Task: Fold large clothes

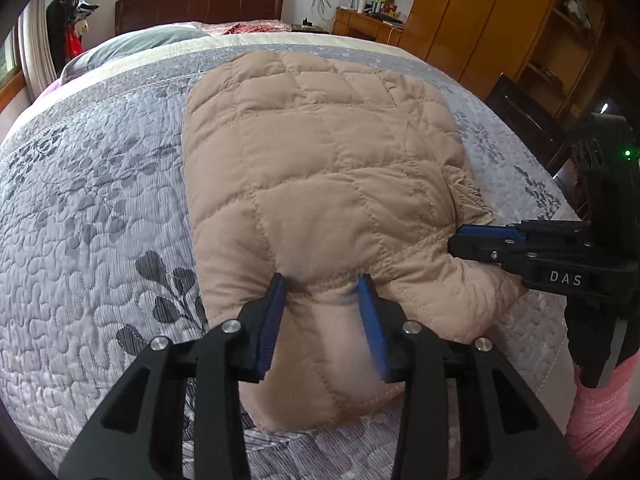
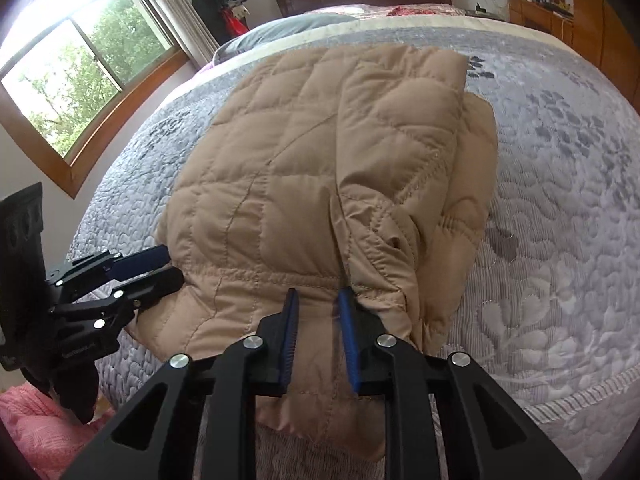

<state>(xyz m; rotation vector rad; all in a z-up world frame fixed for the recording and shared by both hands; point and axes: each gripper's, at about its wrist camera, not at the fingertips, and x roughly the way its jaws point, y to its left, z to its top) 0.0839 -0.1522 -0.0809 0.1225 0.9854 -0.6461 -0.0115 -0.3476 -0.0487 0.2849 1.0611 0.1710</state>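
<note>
A tan quilted puffer jacket lies folded lengthwise on the bed, its near end hanging over the front edge; it also shows in the right wrist view. My left gripper has its blue pads on either side of a bunch of the jacket's near hem, pinching it. My right gripper grips the hem the same way, further right. The right gripper shows in the left wrist view, at the jacket's right side. The left gripper shows in the right wrist view, at the jacket's left edge.
The bed has a grey quilted cover with leaf prints. A dark headboard and pillows are at the far end. Wooden cabinets stand on the right, a window on the left. Pink cloth shows near the front edge.
</note>
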